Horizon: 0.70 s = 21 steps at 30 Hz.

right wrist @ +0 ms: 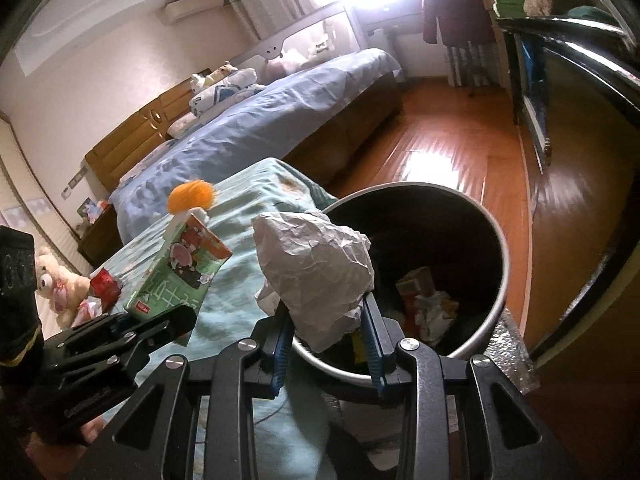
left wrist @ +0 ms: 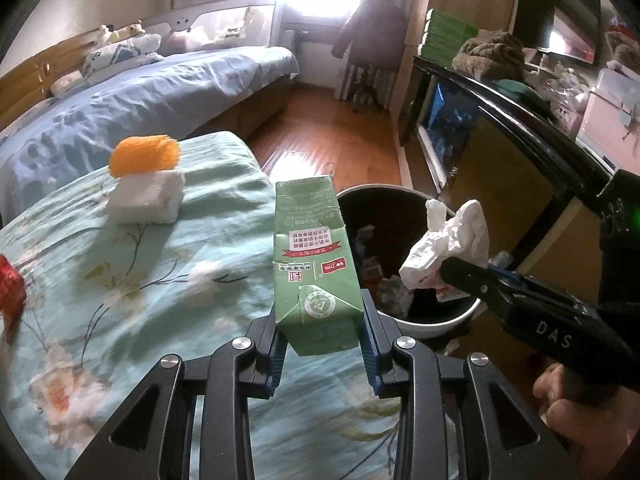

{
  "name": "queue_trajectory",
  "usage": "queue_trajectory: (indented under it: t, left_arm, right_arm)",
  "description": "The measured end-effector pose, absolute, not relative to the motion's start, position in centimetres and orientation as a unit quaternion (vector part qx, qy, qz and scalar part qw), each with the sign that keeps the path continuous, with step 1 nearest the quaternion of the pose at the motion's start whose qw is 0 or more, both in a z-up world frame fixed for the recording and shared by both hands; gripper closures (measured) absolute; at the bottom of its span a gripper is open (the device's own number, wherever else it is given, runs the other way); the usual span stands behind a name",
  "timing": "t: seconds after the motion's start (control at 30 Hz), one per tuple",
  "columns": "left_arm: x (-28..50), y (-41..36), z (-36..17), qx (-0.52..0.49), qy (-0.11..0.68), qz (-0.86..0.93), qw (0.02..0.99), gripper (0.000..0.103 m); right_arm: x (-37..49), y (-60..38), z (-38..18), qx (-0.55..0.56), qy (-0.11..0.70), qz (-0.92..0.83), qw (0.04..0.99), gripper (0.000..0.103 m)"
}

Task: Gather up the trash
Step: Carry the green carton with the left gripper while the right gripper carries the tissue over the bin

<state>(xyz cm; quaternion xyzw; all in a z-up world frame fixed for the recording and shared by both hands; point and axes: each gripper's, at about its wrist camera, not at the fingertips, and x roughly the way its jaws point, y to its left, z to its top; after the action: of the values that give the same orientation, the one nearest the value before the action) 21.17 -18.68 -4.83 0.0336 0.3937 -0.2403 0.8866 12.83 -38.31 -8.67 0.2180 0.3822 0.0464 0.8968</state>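
Presently listed: left gripper (left wrist: 322,334), jaws clamped on green carton (left wrist: 314,256), held upright above the floral bedspread (left wrist: 140,280) beside the bin. Right gripper (right wrist: 326,334), jaws clamped on crumpled paper (right wrist: 316,268), over the rim of the trash bin (right wrist: 502,280), which contains litter.

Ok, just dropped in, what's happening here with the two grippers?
A person is clearing trash off a cloth-covered surface into a dark bin. The left gripper is shut on a green drink carton; the right gripper is shut on a crumpled white paper wad. Both are held near the bin, nothing dropped yet. An orange fuzzy ball, a white block and a red item remain on the cloth.
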Motion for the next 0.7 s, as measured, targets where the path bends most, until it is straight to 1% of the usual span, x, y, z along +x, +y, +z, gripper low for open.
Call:
queue_trajectory:
  t: [0.7]
  left_arm:
    - [22.9,-22.9,-5.1,0.059,0.396,-0.263,0.878,0.072]
  right_arm:
    - [13.4,-42.0,-10.0,0.231,0.39,0.014,0.891,0.07]
